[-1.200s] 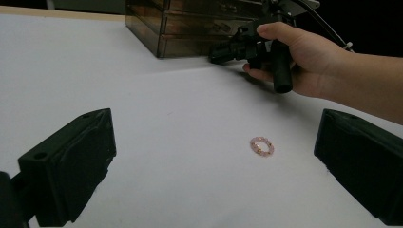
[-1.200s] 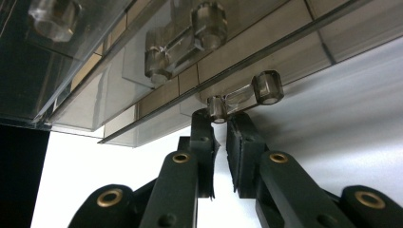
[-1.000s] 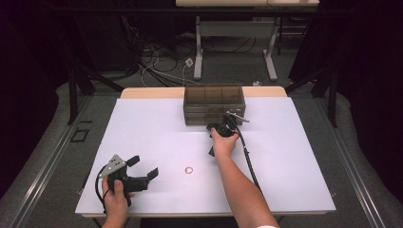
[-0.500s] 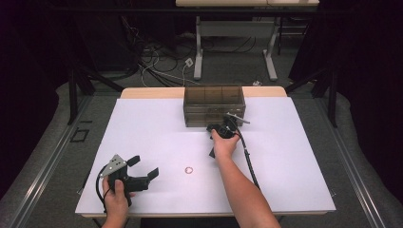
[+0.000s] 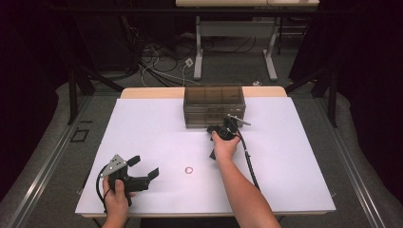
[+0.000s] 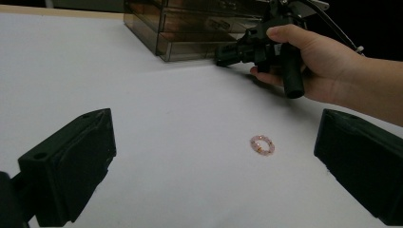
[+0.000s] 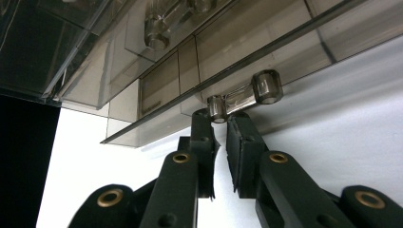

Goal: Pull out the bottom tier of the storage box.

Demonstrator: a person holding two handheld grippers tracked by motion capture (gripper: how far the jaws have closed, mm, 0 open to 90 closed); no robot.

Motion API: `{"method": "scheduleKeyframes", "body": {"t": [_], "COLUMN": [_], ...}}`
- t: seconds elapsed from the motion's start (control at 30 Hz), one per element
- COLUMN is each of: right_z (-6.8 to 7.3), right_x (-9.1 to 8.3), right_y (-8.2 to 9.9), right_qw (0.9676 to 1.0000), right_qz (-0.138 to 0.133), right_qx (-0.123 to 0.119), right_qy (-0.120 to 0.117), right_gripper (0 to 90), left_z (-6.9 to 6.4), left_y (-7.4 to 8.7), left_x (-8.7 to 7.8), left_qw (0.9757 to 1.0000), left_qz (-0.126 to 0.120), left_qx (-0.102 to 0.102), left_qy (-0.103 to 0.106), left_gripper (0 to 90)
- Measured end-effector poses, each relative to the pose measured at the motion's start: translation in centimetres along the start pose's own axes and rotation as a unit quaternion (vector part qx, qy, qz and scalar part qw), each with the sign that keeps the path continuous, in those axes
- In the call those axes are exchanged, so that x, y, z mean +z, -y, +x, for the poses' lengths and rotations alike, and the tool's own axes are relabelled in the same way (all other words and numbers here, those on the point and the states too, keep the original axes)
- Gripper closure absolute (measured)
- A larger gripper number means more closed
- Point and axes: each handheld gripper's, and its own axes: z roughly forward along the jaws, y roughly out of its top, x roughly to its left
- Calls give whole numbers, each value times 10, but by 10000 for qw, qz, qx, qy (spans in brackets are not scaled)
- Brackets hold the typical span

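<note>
A smoky see-through drawer box (image 5: 214, 104) stands at the back middle of the white table (image 5: 294, 156). My right gripper (image 5: 219, 129) reaches its front low down. In the right gripper view its jaws (image 7: 221, 118) stand nearly together, pinching one post of the bottom drawer's clear bar handle (image 7: 242, 97). The drawer looks closed. A small ring of pink beads (image 5: 189, 169) lies on the table in front. My left gripper (image 5: 145, 166) rests at the front left, jaws wide apart and bare. It looks toward the bead ring (image 6: 262, 145) and the right gripper (image 6: 233, 52).
The drawer box (image 6: 190, 28) has several drawers stacked behind its front. A black cable (image 5: 249, 164) trails from the right gripper along the forearm. Table legs and loose cables lie on the floor beyond the table's far edge.
</note>
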Motion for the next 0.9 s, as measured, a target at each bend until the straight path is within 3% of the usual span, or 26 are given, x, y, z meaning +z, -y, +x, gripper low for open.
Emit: {"method": "scheduleKeyframes", "body": {"t": [0.03,0.1,0.27,0.3,0.33,0.5,0.57,0.63,0.9], "right_z": [1,0,0,1,0,-1,0,-1,0], "right_x": [0,-1,-3,-1,-4,-5,-6,-6,-8], "right_y": [0,2,4,5,4,6,7,8,10], "right_qw": [9999,10000,10000,9997,10000,10000,9998,10000,9999], "right_qz": [-16,-6,17,-181,34,21,54,25,48], "right_qx": [101,7,79,166,75,54,163,43,82], "right_qy": [-9,-52,-41,-20,-42,-71,-82,-79,-44], "right_gripper": [819,819,819,819,818,819,819,819,820], "left_z": [0,1,0,0,0,0,0,0,0], "left_y": [0,0,0,0,0,-1,-1,0,0], "left_x": [0,0,1,1,1,0,0,1,1], "left_qw": [10000,10000,10000,10000,10000,10000,10000,10000,10000], "left_qz": [-1,34,-5,-6,-2,-18,-15,-12,-28], "left_qx": [-1,23,12,16,18,11,4,2,-34], "left_qy": [1,19,-1,0,-1,-5,-4,0,0], "left_gripper": [3,3,3,3,3,3,3,3,3]}}
